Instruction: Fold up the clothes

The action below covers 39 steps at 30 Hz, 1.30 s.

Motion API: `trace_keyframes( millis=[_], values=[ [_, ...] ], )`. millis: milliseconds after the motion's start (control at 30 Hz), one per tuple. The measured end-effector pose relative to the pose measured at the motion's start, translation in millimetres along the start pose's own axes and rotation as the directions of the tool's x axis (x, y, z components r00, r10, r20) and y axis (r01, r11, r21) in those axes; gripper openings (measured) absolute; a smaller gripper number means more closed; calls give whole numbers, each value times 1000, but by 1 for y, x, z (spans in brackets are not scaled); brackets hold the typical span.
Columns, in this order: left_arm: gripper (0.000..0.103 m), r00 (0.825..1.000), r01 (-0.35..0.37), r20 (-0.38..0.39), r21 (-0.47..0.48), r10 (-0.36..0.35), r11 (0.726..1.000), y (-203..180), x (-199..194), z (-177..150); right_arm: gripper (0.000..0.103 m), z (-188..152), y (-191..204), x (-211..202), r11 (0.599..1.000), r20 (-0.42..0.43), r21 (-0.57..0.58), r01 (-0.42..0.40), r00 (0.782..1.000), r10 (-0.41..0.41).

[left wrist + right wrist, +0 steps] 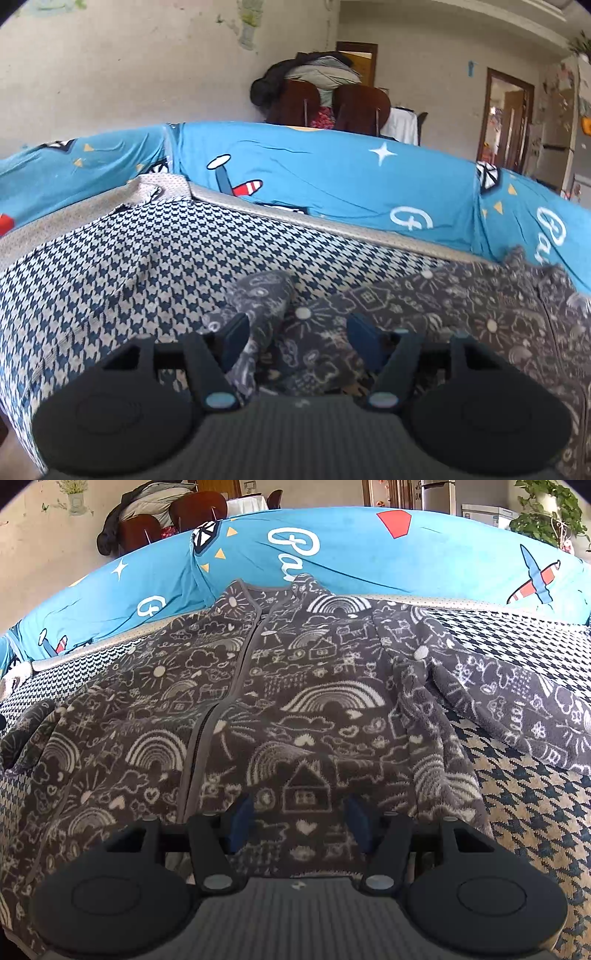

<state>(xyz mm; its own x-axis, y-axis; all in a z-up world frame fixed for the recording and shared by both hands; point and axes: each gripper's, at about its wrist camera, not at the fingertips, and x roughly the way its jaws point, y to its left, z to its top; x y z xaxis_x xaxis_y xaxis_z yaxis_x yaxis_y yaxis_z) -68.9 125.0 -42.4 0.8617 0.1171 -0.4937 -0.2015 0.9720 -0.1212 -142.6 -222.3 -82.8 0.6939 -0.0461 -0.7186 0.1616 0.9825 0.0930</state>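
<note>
One garment is in hand: a grey fleece jacket [295, 701] with white doodle print, lying front-up and zipped across the centre of the right wrist view, collar toward the top of the frame, on a houndstooth cover [535, 794]. One sleeve [517, 701] trails to the right edge; the other sleeve [258, 306] appears bunched at the lower centre of the left wrist view. The left gripper [297, 339] stands about half open, with sleeve fabric lying between its jaws; the pads do not appear to press it. The right gripper [299, 823] stands about half open over the hem at lower centre, holding nothing. A blue printed cushion [369, 554] runs along the top of both views.

Judgement: the sleeve fold is the step in hand. Pinch the cuff fully, carry it flat across the chest, and smooth bunching before releasing.
</note>
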Motion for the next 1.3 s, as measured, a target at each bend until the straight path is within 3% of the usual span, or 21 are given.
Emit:
trace_keyframes(
  millis=[167,333,500,667,867,933,1033,1133,1233,1300],
  values=[
    [60,997,22,-71,-191,-37,981,42,25,18,57,-1,2,0,1000,1,-18,6,1000,-6],
    [46,990,36,-120,-291,-74,956,69,50,23,61,-2,5,1,999,1,-37,8,1000,-8],
    [45,977,82,-157,-339,-143,937,74,72,23,64,-3,8,2,998,1,-56,13,1000,-13],
    [45,968,85,-193,-357,-162,930,72,90,20,64,-3,10,3,998,1,-57,14,1000,-14],
    [24,964,78,-212,-344,-159,936,68,97,17,69,-3,10,3,998,2,-62,12,1000,-12],
    [15,969,57,-210,-309,-127,949,63,95,17,70,-3,11,4,998,3,-66,13,1000,-13],
    [13,984,-9,-175,-243,-35,970,54,84,18,70,-3,11,4,998,3,-67,13,1000,-13],
    [13,990,-117,-90,-153,104,981,41,63,21,70,-3,12,4,998,3,-63,15,1000,-15],
    [13,967,-252,-2,-126,254,959,39,40,20,70,-2,11,4,998,1,-57,13,1000,-13],
    [13,946,-321,-1,-150,324,935,45,31,17,70,-1,10,4,999,-1,-50,10,1000,-10]
  ],
)
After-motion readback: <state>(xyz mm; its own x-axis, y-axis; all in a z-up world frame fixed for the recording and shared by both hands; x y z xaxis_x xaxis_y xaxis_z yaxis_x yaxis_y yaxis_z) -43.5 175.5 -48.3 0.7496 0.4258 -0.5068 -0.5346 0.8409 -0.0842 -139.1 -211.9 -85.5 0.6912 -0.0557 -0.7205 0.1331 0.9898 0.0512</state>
